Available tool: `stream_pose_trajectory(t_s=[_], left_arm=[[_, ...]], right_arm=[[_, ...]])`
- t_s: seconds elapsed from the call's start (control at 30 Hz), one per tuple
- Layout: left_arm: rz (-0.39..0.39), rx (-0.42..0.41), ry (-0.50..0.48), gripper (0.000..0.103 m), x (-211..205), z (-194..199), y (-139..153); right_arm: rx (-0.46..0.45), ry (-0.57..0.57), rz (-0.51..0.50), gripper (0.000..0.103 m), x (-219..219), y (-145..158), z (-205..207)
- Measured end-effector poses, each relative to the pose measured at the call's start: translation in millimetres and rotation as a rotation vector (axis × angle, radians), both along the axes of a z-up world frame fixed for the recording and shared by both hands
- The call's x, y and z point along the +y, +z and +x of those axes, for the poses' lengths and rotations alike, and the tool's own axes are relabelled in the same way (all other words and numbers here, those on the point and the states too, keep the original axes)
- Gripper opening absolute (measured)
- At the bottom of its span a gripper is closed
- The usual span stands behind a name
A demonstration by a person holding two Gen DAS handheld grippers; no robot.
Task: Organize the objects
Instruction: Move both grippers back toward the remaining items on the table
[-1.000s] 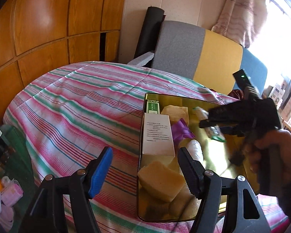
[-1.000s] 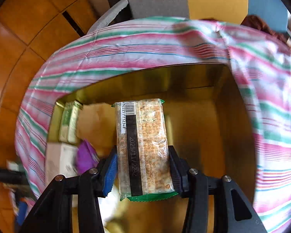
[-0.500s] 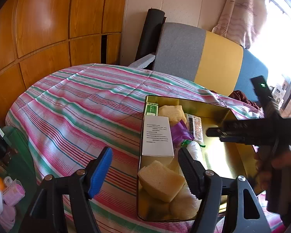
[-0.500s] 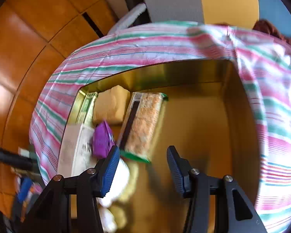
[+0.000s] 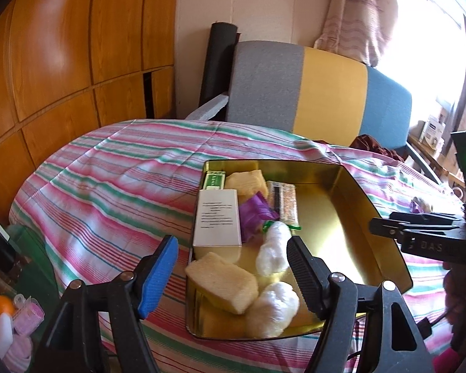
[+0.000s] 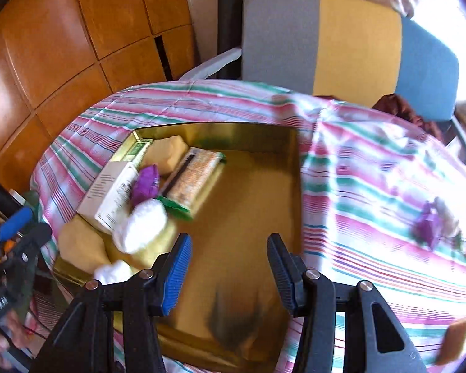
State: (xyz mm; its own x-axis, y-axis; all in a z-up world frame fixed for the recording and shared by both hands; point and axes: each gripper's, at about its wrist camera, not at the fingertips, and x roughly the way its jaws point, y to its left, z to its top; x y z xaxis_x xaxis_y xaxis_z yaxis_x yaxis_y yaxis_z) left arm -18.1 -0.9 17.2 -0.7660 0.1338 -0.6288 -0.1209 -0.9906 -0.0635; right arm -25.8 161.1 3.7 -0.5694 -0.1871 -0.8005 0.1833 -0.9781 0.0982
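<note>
A gold tin tray (image 5: 369, 205) (image 6: 264, 136) sits on the striped cloth. Its left side holds a white box (image 5: 218, 217) (image 6: 108, 192), yellow sponges (image 5: 222, 281), white wrapped balls (image 5: 271, 250) (image 6: 141, 225), a purple packet (image 5: 254, 214) (image 6: 146, 181), a green box (image 5: 213, 181) and a cracker pack (image 5: 284, 203) (image 6: 191, 178). My left gripper (image 5: 230, 275) is open and empty at the tray's near left corner. My right gripper (image 6: 226, 273) is open and empty above the tray's bare right half; it shows at the right of the left wrist view (image 5: 419, 236).
A purple packet with another small item (image 6: 431, 220) lies on the cloth right of the tray. A brown object (image 6: 456, 338) is at the lower right. A grey, yellow and blue chair (image 5: 320, 87) stands behind the table. Bottles and small items (image 5: 12, 320) sit low left.
My right gripper opened and let go of the cracker pack, which now lies in the tray by the purple packet. The right gripper then drew back and up to the right.
</note>
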Motion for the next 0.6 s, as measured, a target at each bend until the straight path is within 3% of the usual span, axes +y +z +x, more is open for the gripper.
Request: stream_pose_trajectory(t_s=[0.27,0.6], left_arm=[[-0.040,0.010,-0.064,0.074,27.2,5.4,5.3],[-0.086,0.024,-0.166,0.075,68.6,6.6,10.1]], right_arm=[[0.026,-0.082,0.035,0.051,59.3,7.3,20.2],[0.014,-0.266,0.139,0.051,159.5,7.8,31.4]])
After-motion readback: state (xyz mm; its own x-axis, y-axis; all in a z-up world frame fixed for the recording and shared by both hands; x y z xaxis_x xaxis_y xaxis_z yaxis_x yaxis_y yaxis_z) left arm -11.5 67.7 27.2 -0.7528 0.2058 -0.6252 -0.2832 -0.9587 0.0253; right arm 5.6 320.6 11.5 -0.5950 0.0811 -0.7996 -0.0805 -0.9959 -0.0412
